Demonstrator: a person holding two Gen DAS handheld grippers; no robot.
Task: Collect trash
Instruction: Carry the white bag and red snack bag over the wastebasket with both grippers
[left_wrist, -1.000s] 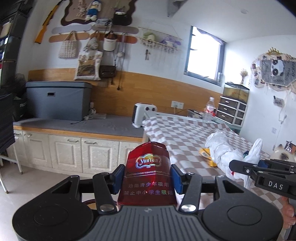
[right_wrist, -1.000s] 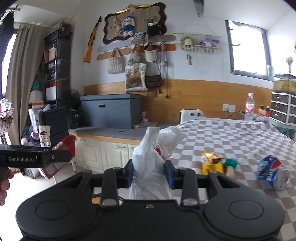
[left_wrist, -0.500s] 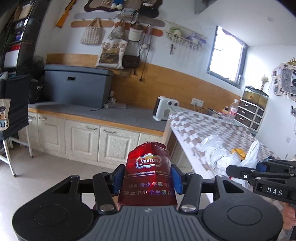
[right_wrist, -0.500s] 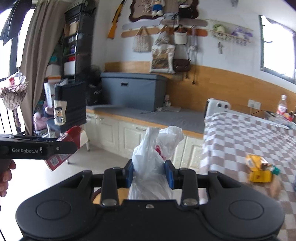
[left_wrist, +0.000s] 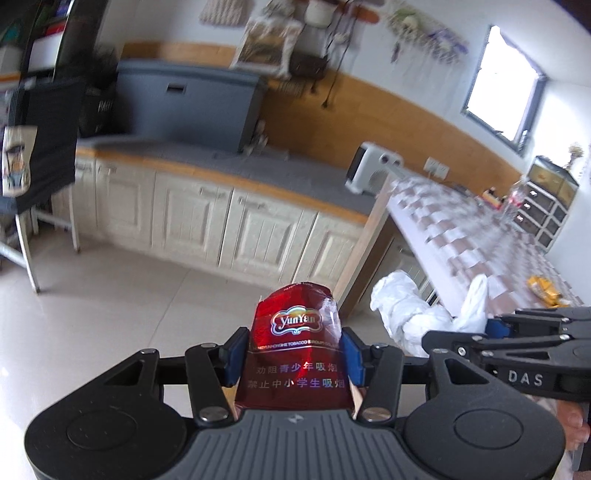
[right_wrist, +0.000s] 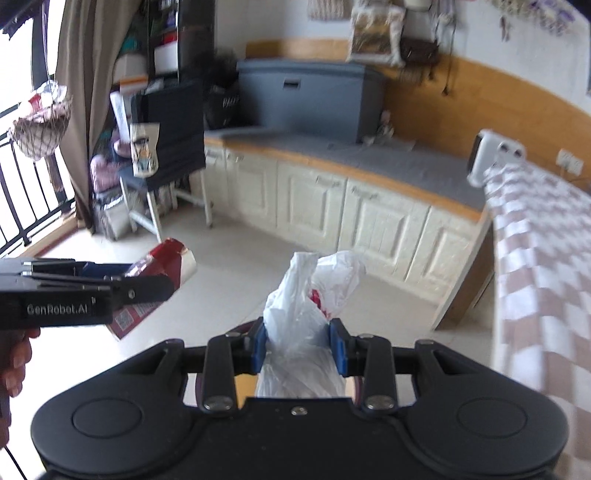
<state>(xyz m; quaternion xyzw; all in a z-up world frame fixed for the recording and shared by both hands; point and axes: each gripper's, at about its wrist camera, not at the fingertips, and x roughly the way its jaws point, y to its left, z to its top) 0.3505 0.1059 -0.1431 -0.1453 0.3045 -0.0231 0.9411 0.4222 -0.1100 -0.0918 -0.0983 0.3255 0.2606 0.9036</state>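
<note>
Fingers (left_wrist: 293, 350) around red cigarette pack (left_wrist: 295, 354).

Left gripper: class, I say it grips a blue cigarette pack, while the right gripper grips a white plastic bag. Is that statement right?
Not quite. The cigarette pack in the left gripper is red, not blue, as the left wrist view shows. The rest stands: the right gripper grips a white plastic bag.
</note>
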